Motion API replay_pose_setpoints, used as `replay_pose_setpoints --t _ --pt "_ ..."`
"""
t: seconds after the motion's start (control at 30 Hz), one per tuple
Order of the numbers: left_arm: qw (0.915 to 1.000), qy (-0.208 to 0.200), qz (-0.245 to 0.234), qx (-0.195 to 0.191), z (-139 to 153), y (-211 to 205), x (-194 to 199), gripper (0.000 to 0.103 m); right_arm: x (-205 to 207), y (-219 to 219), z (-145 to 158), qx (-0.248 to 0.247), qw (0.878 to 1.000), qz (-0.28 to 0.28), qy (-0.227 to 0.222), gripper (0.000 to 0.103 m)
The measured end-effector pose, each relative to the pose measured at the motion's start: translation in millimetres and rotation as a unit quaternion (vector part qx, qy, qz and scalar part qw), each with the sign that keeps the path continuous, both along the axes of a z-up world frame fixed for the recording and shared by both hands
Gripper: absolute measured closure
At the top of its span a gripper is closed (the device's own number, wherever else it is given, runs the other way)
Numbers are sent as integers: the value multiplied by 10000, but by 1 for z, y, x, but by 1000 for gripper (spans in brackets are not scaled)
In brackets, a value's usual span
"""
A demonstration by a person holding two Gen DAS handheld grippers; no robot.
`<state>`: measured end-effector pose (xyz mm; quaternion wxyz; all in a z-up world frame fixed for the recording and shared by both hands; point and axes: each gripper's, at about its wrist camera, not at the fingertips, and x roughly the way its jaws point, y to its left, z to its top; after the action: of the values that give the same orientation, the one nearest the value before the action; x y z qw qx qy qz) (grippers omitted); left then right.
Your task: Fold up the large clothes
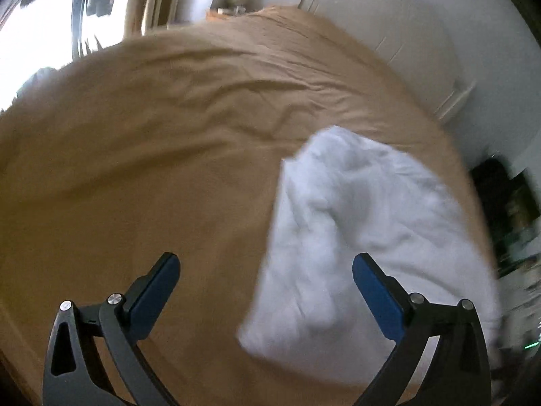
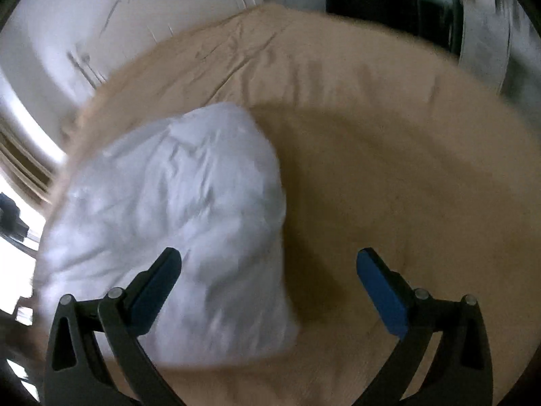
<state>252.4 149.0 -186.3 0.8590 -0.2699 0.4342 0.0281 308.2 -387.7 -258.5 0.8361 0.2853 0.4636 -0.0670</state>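
The white garment [image 1: 358, 237] is seen as a compact, roughly rectangular bundle lying on the tan bed cover [image 1: 152, 155]. From this shape it is judged that most of the folding is already done: no sleeve, leg or loose hem is seen spread out beside it. The surface is still wrinkled and puffy, so perhaps a last fold or some flattening is left, but this cannot be decided from the pictures.

The left gripper [image 1: 265, 269] is held with its fingers spread wide, and nothing is between them. The bundle lies ahead of it and toward its right finger, whose tip stands in front of the cloth in the view; whether it touches the cloth cannot be told. The right gripper [image 2: 268, 265] is also spread wide and holds nothing. In its view the garment [image 2: 175, 223] lies ahead and toward the left finger, and bare bed cover [image 2: 389, 155] fills the space before the right finger. Both tools seem to be above the bed, not pressed into it.

Both pictures are blurred by motion, mostly at the edges of the bundle, so the number of layers and the kind of garment cannot be made out. Its underside is hidden. The white furniture [image 1: 405, 40] beyond the bed and the dark objects [image 2: 389, 0] at the far side are too smeared to be named.
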Motion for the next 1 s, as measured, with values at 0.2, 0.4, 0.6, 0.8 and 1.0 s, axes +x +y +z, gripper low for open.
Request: replay_pose_setpoints --t 0.2,0.4,0.6,0.8,1.0 --pt "9851 311 7 -1689 -46 -11 -24 1 -2 25 -47 1771 9841 155 1 0" --pt "9808 22 -136 -1945 -57 -32 16 1 38 45 -75 2023 9790 235 58 0" --pt "9804 -104 159 -1963 -63 -42 38 18 47 45 -70 2023 9788 47 -313 18" --pt "9770 -182 231 -2114 -35 -37 21 61 31 54 -34 2023 9770 203 -646 57" --pt "9852 -147 -91 -1707 -21 -30 -35 55 -14 59 -38 1992 9783 476 -318 49"
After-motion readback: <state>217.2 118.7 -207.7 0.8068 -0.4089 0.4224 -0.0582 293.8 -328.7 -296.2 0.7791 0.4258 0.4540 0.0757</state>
